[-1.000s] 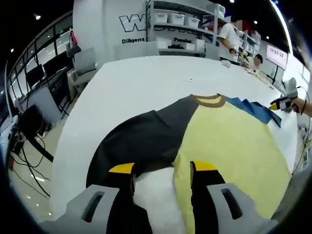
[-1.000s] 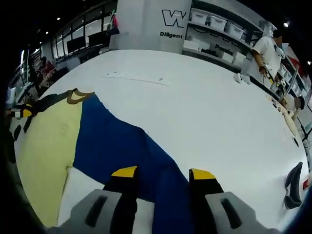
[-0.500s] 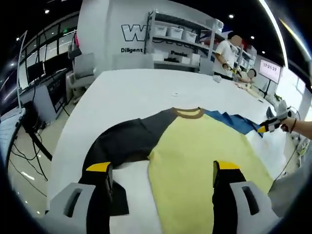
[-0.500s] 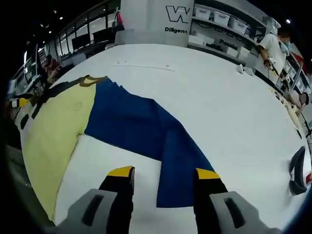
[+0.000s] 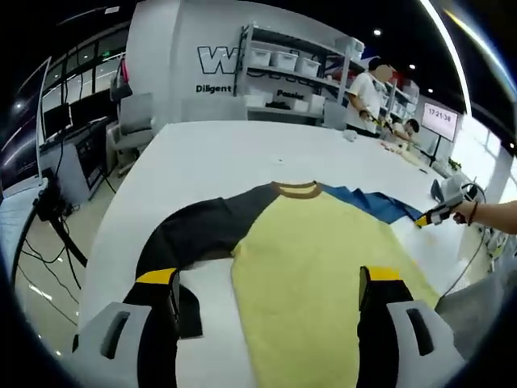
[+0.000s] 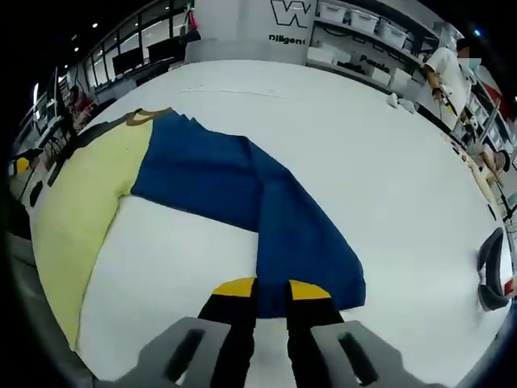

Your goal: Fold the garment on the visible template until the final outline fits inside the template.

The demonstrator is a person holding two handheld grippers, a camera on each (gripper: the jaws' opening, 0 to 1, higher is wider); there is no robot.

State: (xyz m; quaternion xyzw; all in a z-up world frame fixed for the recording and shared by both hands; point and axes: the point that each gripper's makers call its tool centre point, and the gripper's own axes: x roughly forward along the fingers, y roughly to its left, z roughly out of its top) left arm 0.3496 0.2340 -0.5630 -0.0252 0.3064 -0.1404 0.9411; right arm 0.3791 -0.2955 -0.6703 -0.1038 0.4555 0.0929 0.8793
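Right gripper [image 6: 271,288] nearly closed at the blue sleeve's [image 6: 303,234] cuff, grasp unclear; left gripper [image 5: 271,279] wide open, empty over the yellow shirt [image 5: 311,267]; pinch squarely, fold inward.

shelving [image 5: 295,69]: top centre, bins on it
chair [image 5: 129,129]: upper left
person [image 5: 363,89]: upper right, standing

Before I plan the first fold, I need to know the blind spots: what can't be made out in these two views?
- Lower hem of the yellow-bodied shirt: cut off at the bottom of the left gripper view, behind the left gripper.
- Blue sleeve cuff: hidden behind the right gripper; cloth between its near-shut jaws can't be confirmed.
- Template outline: indistinguishable on the white table.
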